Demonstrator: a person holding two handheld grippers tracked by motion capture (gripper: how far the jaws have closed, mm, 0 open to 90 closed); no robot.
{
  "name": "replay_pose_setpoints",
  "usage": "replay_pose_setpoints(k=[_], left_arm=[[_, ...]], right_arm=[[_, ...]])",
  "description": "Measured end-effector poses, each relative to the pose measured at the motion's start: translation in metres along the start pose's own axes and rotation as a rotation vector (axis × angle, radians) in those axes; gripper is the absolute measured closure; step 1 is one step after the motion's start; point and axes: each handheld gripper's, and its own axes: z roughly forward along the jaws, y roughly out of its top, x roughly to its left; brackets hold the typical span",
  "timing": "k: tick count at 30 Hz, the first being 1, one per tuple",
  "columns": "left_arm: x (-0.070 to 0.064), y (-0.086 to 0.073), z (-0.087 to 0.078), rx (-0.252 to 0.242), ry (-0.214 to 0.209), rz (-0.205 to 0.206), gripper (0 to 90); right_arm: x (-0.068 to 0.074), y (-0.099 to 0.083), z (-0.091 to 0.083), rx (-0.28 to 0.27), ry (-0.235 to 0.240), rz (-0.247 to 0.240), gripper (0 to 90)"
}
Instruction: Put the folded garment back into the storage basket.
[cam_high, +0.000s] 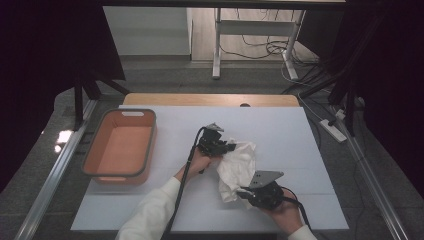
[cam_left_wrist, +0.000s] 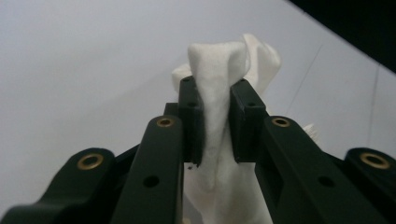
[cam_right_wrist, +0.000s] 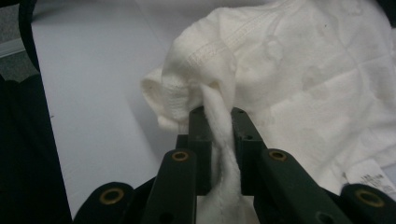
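left gripper (cam_high: 231, 146) and right gripper (cam_high: 243, 192) each pinch a fold of the white cloth (cam_high: 239, 167) (jaws nearly closed), orange bin (cam_high: 120, 146) well apart.

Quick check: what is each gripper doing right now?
Left gripper: closed on a fold of the crumpled white cloth garment.
Right gripper: closed on a bunched edge of the same garment.

- left gripper (cam_high: 226, 146) held out over mid counter, fingers (cam_left_wrist: 192, 116) clamped tight.
- right gripper (cam_high: 246, 193) nearer the person, angled leftward, fingers (cam_right_wrist: 201, 140) pinched together.
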Motion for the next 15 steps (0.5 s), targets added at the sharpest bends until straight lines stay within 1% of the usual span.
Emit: replay_pose_setpoints(k=[1,4,7,15], left_arm=[[-0.002,0.002,-0.003,-0.016,-0.005,0.001,76.5],[-0.005,0.005,-0.008,-0.037,-0.019,0.002,76.6],[-0.006,0.007,-0.012,-0.051,-0.028,0.005,76.6],[-0.008,0.011,-0.020,-0.080,-0.030,0.009,76.6]], right_arm=[[0.000,0.000,-0.001,-0.014,-0.002,0.000,81.0],[0.001,0.001,-0.004,-0.034,-0.011,-0.005,81.0],[0.002,0.002,-0.006,-0.045,-0.017,-0.009,81.0],[0.002,0.005,-0.012,-0.078,-0.040,-0.011,81.0]])
